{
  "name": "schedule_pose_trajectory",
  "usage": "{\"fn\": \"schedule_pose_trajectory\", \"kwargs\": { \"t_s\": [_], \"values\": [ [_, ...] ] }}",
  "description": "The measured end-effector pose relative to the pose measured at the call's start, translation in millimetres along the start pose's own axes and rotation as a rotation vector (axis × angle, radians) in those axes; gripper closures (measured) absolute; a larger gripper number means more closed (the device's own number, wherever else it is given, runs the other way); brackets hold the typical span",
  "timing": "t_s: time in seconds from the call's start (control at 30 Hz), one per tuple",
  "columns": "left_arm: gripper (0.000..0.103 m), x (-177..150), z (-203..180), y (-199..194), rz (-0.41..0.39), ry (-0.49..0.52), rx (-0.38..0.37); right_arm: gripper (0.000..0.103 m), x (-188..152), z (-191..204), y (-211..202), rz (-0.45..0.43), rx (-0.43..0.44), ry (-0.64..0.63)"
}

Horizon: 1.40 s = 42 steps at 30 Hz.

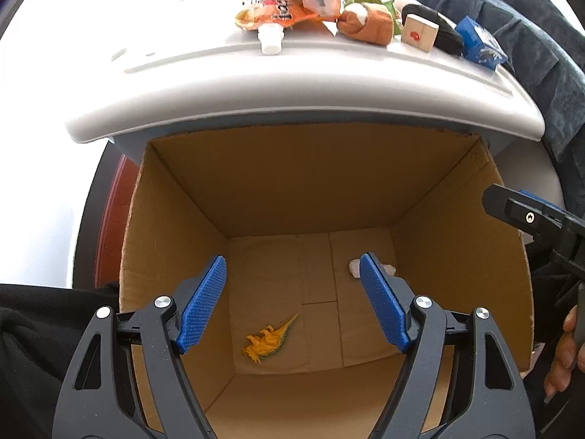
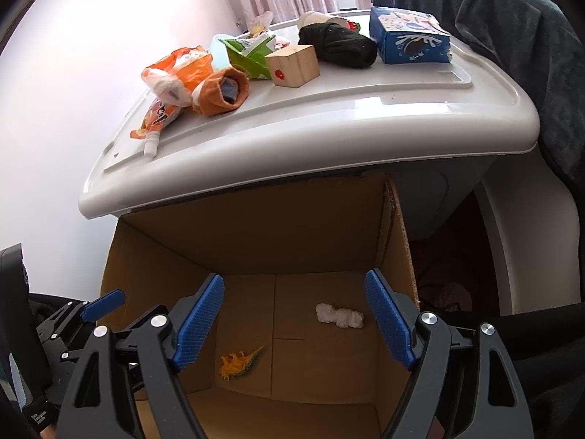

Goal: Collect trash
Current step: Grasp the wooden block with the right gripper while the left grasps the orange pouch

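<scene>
Both grippers hang over an open cardboard box [image 1: 278,190] [image 2: 256,234]. On its floor lie a small yellow-green toy dinosaur [image 1: 268,340] [image 2: 239,363] and a crumpled white tissue [image 2: 340,315] [image 1: 354,267]. My left gripper [image 1: 292,300] is open, blue pads apart, nothing between them. My right gripper [image 2: 294,320] is open too and holds nothing. Beyond the box, a white lid [image 1: 292,73] [image 2: 329,124] carries an orange pouch [image 1: 270,12] [image 2: 161,117], an orange sock [image 2: 221,91], a green wrapper [image 2: 250,56], a wooden block [image 1: 418,33] [image 2: 292,66], a black sock [image 2: 338,45] and a blue carton [image 2: 409,36].
A dark blue fabric [image 2: 512,36] drapes at the right behind the lid. A white wall [image 2: 55,73] stands at the left. In the left wrist view, the other gripper [image 1: 530,219] and a hand [image 1: 563,351] reach in at the right edge.
</scene>
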<state>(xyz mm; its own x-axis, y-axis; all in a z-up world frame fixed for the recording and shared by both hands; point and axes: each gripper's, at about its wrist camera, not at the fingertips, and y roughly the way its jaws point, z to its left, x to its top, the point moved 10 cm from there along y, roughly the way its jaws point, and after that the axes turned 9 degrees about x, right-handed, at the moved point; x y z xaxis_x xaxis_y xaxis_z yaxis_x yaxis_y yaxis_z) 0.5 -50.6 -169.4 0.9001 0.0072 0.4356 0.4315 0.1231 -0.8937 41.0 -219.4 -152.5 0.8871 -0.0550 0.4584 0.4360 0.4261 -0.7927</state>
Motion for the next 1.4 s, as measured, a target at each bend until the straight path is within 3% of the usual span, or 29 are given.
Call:
{"fn": "schedule_pose_trajectory", "kwargs": {
  "t_s": [0.1,0.23,0.4,0.47,0.57,0.6,0.67,0.83,0.97,1.0,1.03,1.2,1.4],
  "values": [
    [0.029,11,-2,-12,-0.033,0.003,-0.007,0.022,14,1,-6,-0.002,-0.004,-0.016],
    [0.029,36,-5,-40,-0.124,0.043,-0.002,0.017,58,12,-20,-0.040,0.000,-0.092],
    [0.011,87,-1,-82,-0.290,0.062,-0.047,0.017,131,30,-18,-0.063,-0.018,-0.287],
    [0.011,104,2,-93,-0.335,0.069,-0.043,0.017,152,34,-5,-0.057,-0.030,-0.370],
    [0.011,123,15,-97,-0.371,0.075,-0.007,0.026,164,28,19,-0.020,0.004,-0.359],
    [0.011,126,19,-94,-0.376,0.066,0.009,0.033,167,21,29,0.000,0.010,-0.326],
    [0.011,133,23,-91,-0.381,0.046,0.018,0.040,169,9,43,0.021,0.004,-0.276],
    [0.011,134,36,-76,-0.375,0.011,0.030,0.040,176,0,64,0.003,-0.014,-0.257],
    [0.011,128,37,-67,-0.336,-0.007,-0.019,0.042,185,0,79,0.003,-0.029,-0.276],
    [0.011,127,37,-64,-0.330,-0.012,-0.032,0.055,186,0,79,-0.009,-0.048,-0.293],
    [0.011,127,37,-63,-0.327,-0.013,-0.037,0.057,184,0,80,-0.007,-0.058,-0.304],
    [0.011,126,32,-47,-0.282,-0.024,-0.075,0.057,179,-1,71,-0.012,-0.082,-0.280],
    [0.011,149,35,-21,-0.203,-0.086,-0.109,0.057,180,-10,41,-0.072,-0.013,-0.179]
  ]
}}
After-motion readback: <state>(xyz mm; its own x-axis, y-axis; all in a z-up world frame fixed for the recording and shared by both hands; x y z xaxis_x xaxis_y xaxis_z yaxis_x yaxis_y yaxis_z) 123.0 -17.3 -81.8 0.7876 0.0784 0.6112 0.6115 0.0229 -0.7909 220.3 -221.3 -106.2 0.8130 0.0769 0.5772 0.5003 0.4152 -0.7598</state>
